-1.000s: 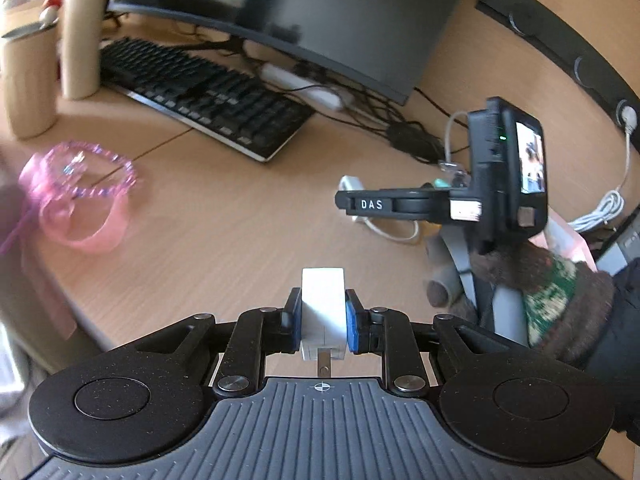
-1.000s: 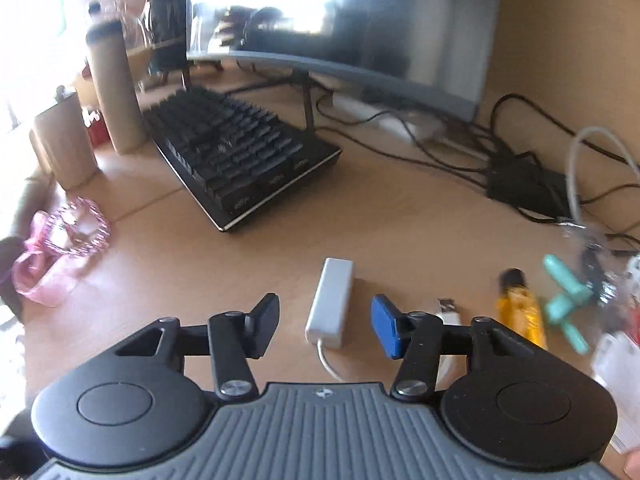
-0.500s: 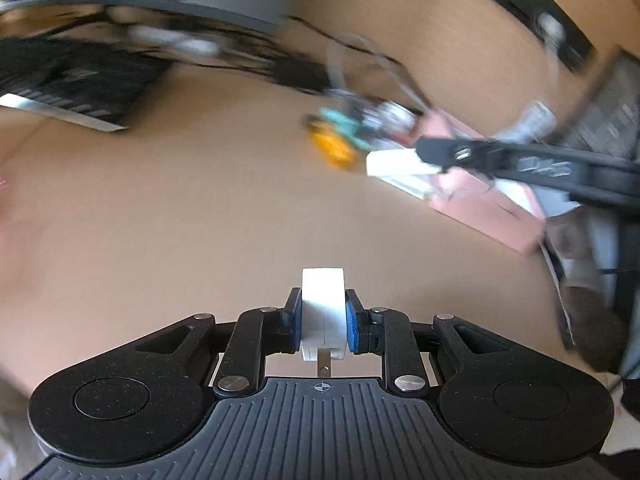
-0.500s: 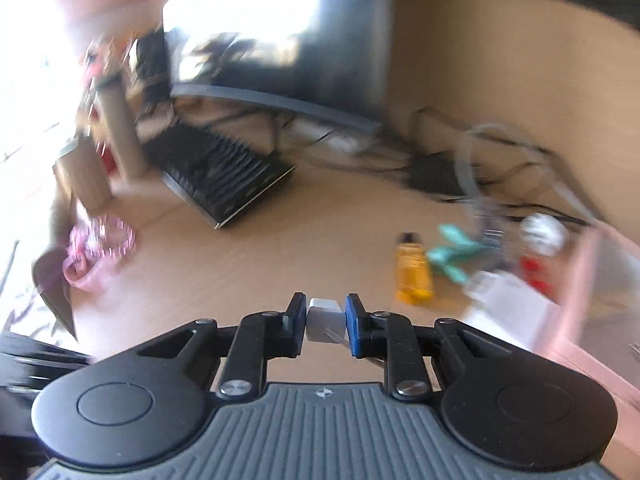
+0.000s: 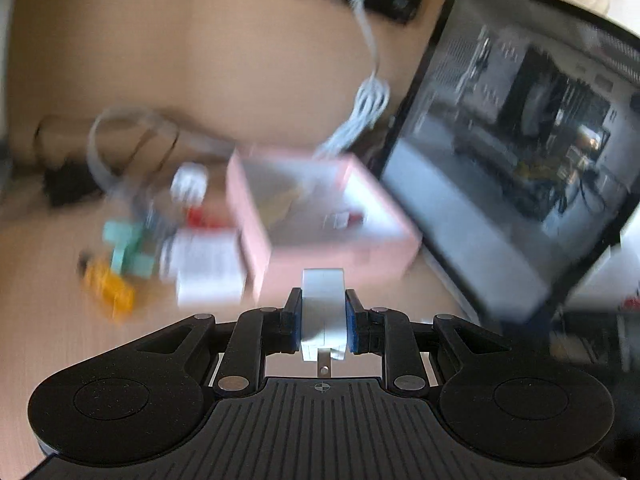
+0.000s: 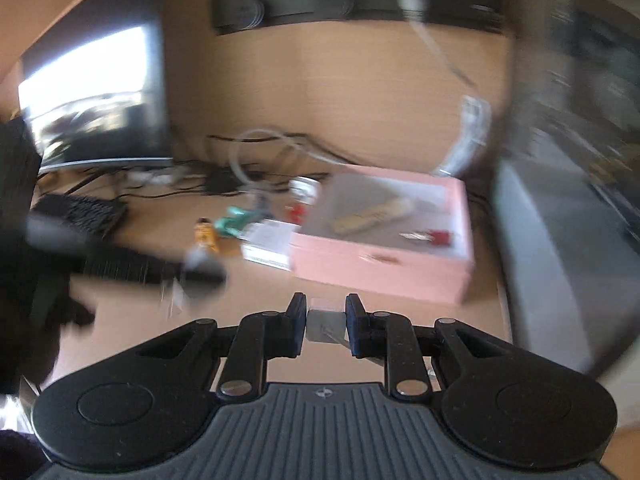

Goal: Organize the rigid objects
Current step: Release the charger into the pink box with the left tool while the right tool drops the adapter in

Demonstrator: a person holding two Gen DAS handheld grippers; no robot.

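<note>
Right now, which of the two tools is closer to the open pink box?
Left, as far as the blur lets me judge. The left tool, gripping a white charger, is right at the pink box; the right tool, holding a white adapter, sits farther back.

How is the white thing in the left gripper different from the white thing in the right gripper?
The white plug in the left gripper stands tall, rising well above the jaws; the white adapter in the right gripper lies low between the jaws. The white plug shows a metal prong at its near end; the white adapter shows a thin white wire instead. Both are white, rigid and clamped, facing the pink box.
</note>
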